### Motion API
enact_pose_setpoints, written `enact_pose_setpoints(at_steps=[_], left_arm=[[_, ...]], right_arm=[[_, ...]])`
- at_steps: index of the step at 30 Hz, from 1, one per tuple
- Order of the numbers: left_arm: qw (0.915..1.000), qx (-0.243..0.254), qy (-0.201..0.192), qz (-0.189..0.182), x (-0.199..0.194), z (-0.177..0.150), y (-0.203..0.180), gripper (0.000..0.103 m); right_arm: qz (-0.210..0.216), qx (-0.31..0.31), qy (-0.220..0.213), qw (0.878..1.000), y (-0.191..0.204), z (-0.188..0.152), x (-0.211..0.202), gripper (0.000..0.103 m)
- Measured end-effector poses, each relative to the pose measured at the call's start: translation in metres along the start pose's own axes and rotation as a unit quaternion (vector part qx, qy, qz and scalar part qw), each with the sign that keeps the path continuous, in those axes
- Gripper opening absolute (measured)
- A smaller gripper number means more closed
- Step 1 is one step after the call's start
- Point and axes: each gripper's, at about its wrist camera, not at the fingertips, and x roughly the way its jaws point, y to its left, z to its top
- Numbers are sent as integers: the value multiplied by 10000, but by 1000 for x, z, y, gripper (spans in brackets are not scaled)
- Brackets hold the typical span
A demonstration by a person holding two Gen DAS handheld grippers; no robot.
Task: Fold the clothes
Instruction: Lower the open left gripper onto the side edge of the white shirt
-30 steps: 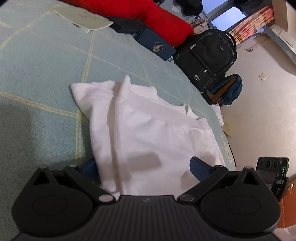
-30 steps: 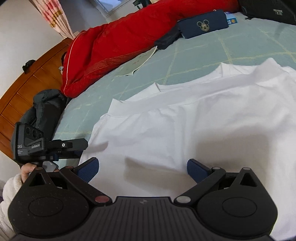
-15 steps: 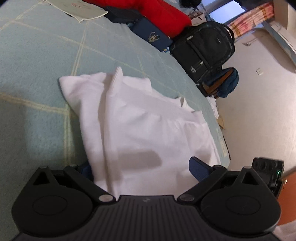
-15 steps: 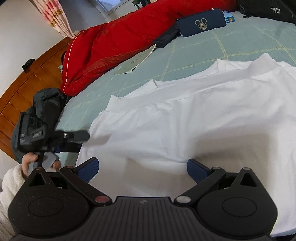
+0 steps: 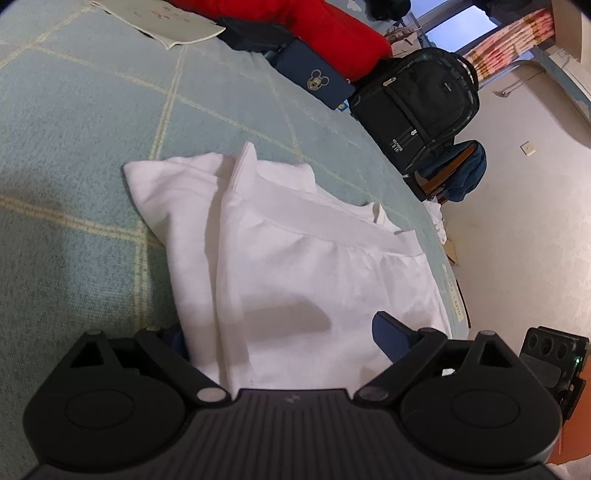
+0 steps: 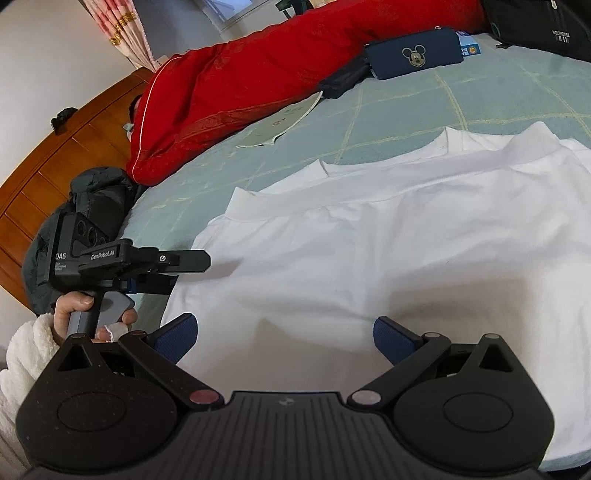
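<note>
Pale green checked bed (image 5: pixel 92 122) fills the left wrist view w/ a white shirt (image 5: pixel 303 266) lying part-folded on it, a black backpack (image 5: pixel 417 107) & red quilt (image 5: pixel 332 29) at the far edge; left tongs (image 5: pixel 280 332) straddle the shirt's near edge, jaws wide but closing, cloth between them, pads not pressing it. Right wrist view: same white shirt (image 6: pixel 388 251) spread across the bed (image 6: pixel 406 114), right tongs (image 6: pixel 284 336) released over the near hem, nothing gripped, & a hand (image 6: pixel 88 314) in a fluffy white sleeve (image 6: pixel 26 350) holds the left tongs (image 6: pixel 188 260) at the shirt's left edge.
</note>
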Motion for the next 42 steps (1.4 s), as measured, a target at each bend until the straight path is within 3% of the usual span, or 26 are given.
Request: enact_pose_setpoints(at_steps=[15,22,25,31,38,42], left_arm=[[9996,234,-117,-51,-2,-6,0,94],[9994,323,-110,4,-2,-7,-2,94],[9994,319,-116,-20,-3,-8,-1,94],[9994,307,-159,20,-3,-10,-2,94],[9995,269,-175,70,-3,-9,-3,94],[9999,28,-140,-33,-8,-7,0,92]], right_arm=[[257,-77,-378,9989,-22,70,61,103],[15,-96,-357,9993,-31,95,91,103],[53,53,-300,9995,-25,92,74,103],[336,121,-83,9993,-6,54,41,103],[-204,20,-162,9997,-13,54,61,103],[-81,-30,-155,9998,-9,35,36,103]])
